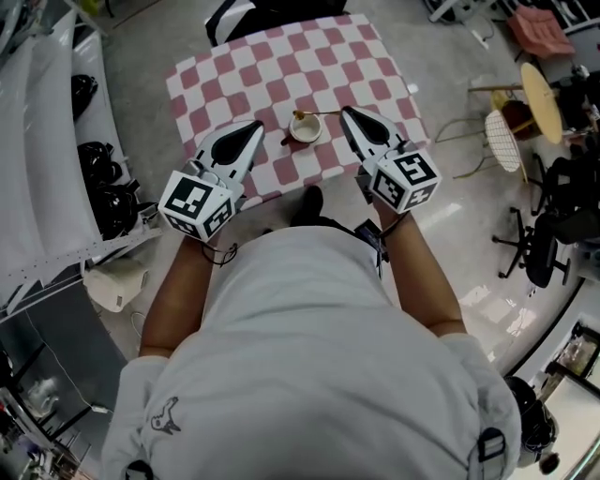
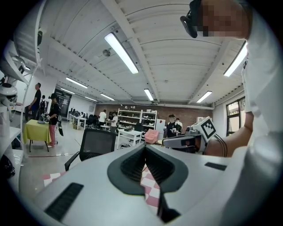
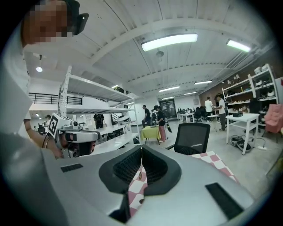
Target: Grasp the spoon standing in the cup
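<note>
In the head view a small white cup (image 1: 306, 129) stands near the front of a table with a pink and white chequered cloth (image 1: 272, 66). A gold spoon (image 1: 321, 113) rests in the cup, its handle leaning out to the right. My left gripper (image 1: 257, 126) is shut and hovers left of the cup. My right gripper (image 1: 345, 112) is also shut, its tip just right of the spoon handle. Neither touches the cup or spoon. In the left gripper view the jaws (image 2: 145, 146) meet with only cloth below; the right gripper view shows its jaws (image 3: 141, 148) closed the same way.
A black office chair (image 1: 234, 14) stands at the table's far side. White shelving (image 1: 37, 141) runs along the left. Chairs and a round stool (image 1: 539, 89) crowd the right. The person's black shoe (image 1: 307, 202) shows at the table's front edge.
</note>
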Available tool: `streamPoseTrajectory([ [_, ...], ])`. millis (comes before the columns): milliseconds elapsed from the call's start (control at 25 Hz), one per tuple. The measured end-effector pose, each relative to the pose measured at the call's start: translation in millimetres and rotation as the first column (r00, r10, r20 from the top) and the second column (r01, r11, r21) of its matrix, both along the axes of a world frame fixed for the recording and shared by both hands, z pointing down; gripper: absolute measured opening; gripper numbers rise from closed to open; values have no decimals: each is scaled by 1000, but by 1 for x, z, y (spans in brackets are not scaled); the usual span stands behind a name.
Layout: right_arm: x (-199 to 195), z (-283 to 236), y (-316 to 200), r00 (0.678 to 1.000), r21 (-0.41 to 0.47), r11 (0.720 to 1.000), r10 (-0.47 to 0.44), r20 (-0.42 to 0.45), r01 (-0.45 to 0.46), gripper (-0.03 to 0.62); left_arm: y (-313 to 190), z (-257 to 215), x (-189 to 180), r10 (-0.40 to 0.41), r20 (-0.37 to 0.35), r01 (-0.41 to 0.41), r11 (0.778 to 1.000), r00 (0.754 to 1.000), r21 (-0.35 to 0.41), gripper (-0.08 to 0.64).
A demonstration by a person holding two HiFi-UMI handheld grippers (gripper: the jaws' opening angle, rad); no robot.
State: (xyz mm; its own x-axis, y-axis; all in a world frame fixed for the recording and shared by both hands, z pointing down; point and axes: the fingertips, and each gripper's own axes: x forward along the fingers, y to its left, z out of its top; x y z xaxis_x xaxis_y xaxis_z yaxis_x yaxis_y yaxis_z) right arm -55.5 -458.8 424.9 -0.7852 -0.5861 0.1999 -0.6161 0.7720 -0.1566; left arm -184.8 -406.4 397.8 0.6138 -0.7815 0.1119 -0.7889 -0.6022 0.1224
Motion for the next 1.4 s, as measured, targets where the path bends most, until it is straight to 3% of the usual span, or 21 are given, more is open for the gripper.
streamPoseTrajectory([
  [360,-6,-13,55,999,36,998,47,-6,-46,34,47,0,-12,52,-3,-52,999,999,10,11],
  [760,23,-20,96,997,44,996,82,-2,-82,34,80,1,6,83,3,-83,997,997,-4,11],
  [1400,110,-26,149,997,51,996,65,45,-68,34,125,-4,87,79,20,-79,997,997,-2,11],
])
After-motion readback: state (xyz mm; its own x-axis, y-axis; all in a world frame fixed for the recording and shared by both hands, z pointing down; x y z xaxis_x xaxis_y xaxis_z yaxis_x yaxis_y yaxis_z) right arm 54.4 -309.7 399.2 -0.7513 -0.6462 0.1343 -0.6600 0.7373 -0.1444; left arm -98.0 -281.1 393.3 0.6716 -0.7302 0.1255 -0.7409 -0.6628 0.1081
